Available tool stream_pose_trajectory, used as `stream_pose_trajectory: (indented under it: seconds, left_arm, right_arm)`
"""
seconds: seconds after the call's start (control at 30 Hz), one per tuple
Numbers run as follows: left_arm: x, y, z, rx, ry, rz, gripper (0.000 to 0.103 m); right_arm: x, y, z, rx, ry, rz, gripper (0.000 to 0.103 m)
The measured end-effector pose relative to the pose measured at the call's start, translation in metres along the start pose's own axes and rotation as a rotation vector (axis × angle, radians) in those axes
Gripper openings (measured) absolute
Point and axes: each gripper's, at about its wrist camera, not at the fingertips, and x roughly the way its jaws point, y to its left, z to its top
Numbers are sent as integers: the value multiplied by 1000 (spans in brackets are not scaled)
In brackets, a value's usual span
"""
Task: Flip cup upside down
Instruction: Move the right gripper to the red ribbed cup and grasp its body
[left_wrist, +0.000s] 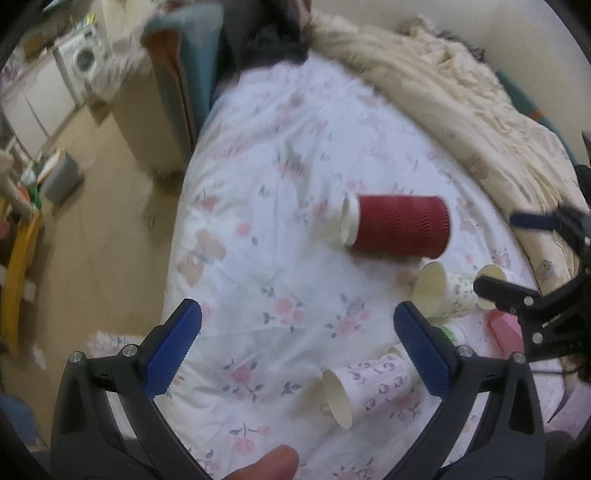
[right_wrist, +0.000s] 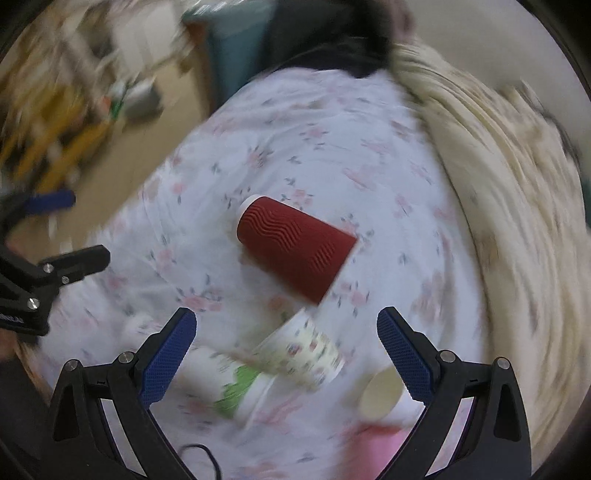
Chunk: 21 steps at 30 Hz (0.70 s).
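Soft, even indoor light is falling without glare; shadows are staying faint. Fisheye distortion is bending both views' edges, and motion blur is smearing the right wrist view heavily.

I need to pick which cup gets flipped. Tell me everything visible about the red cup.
The red cup is a paper cup with a wavy ribbed red sleeve and a white rim and inside. It lies on its side on the floral bedsheet, mouth toward the left in the left wrist view, apart from the patterned cups nearer the camera. It looks undented. Neither the left claw nor the right claw, both open, touches it.
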Motion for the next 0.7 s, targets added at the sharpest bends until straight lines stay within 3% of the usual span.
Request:
stream_pose_trajectory:
  seconds: [0.33, 0.47, 0.7]
  left_arm:
    - [20, 9, 11, -27, 87, 20, 103]
    - [26, 2, 7, -3, 118, 6, 103]
    - [21, -10, 5, 38, 115, -24, 103]
  right_arm:
    - [85, 28, 51, -510, 279, -91, 101]
    - [124, 27, 58, -586, 368, -138, 101]
    - [162, 21, 60, -563, 409, -178, 98]
